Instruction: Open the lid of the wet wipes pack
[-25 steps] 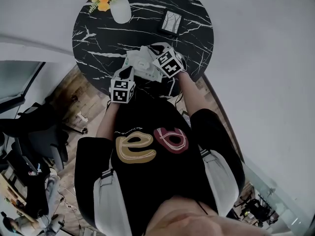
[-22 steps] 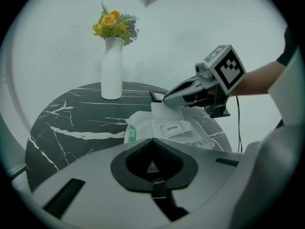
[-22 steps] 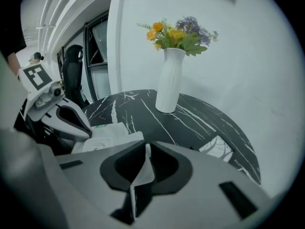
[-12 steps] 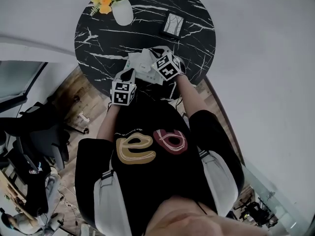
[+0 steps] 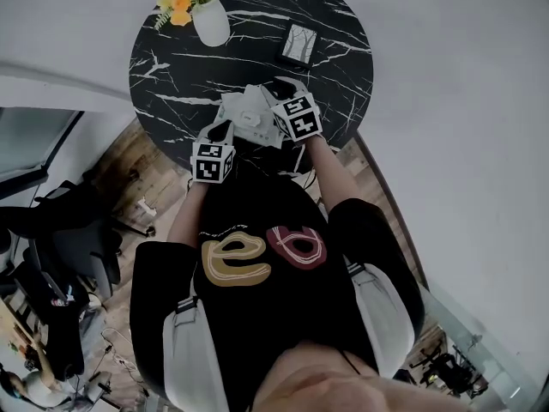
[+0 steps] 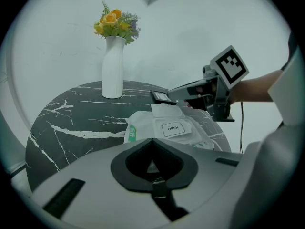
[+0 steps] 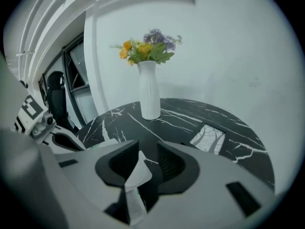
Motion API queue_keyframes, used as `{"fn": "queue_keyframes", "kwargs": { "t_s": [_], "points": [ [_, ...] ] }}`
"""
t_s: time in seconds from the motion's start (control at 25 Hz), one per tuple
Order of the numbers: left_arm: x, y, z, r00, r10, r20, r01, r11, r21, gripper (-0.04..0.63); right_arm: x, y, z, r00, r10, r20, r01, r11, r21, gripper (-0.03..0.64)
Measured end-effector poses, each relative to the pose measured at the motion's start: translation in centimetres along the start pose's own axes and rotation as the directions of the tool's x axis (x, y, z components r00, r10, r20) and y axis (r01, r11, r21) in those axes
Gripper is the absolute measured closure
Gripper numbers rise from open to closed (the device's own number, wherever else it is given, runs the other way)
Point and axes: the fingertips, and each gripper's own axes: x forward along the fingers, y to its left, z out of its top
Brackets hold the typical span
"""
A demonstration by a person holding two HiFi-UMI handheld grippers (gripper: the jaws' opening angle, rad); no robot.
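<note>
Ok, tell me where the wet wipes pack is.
Head view: the wet wipes pack lies at the near edge of the black table, nearer the person than the vase at left and picture frame at right.

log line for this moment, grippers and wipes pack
left gripper: shut, empty | right gripper: jaws just opening, white flap of wet wipes pack between them, not pinched | OPEN label: looks flat
</note>
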Motion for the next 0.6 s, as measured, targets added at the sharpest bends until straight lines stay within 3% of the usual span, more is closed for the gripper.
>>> {"fn": "queue_keyframes", "kwargs": {
  "t_s": [0.36,0.6],
  "points": [
    [-0.9,0.2,0.4,0.999,0.016,0.036,-0.014,0.998,-0.058,0.575,-5.2,-0.4,2.2,0.987,-0.053,0.151,0.041,0.996,0.08,0.449],
    [-3.0,0.0,2.5,0.989,0.018,0.145,-0.005,0.996,-0.092,0.575,-8.1,1.2,2.0,0.974,-0.085,0.208,0.066,0.993,0.096,0.436]
  ]
}}
